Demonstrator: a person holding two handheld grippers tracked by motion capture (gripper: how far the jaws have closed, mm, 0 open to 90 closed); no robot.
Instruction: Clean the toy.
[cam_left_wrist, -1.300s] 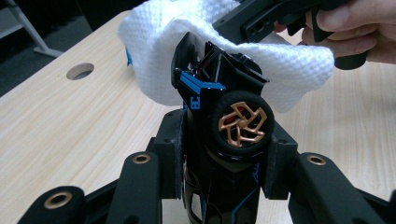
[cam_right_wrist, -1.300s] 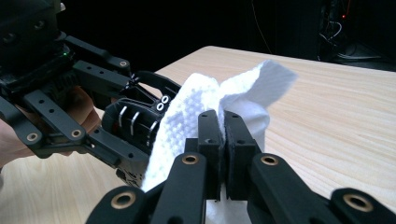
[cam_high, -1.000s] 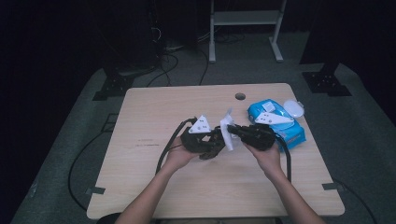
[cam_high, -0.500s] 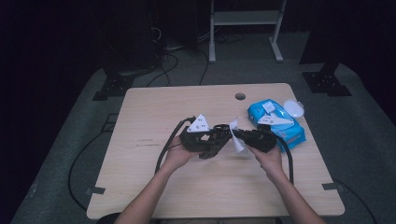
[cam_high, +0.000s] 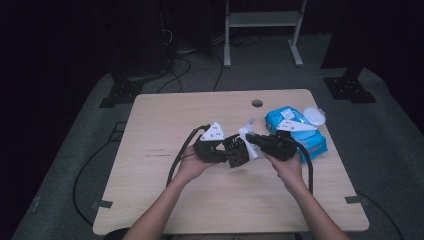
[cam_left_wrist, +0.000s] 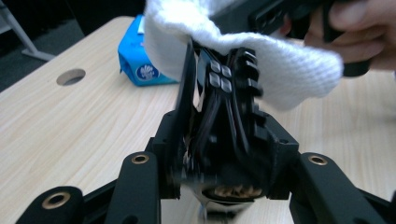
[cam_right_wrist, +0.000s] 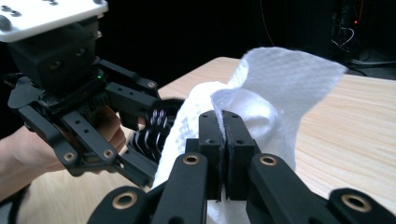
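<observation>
Jaws of my right gripper (cam_right_wrist: 226, 140) stay clamped on the wipe (cam_right_wrist: 280, 88), which has dropped from twelve o'clock; left gripper (cam_left_wrist: 219, 79) grips a black part (cam_left_wrist: 233, 121) for wiping.

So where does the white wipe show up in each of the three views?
High view: the white wipe sits mid-table, between the two grippers.
Left gripper view: it drapes across the top, over a black ribbed object clamped in the jaws.
Right gripper view: centre, pinched in the shut jaws.
Shared landmark: the blue wipes pack, top left in the left gripper view.
</observation>
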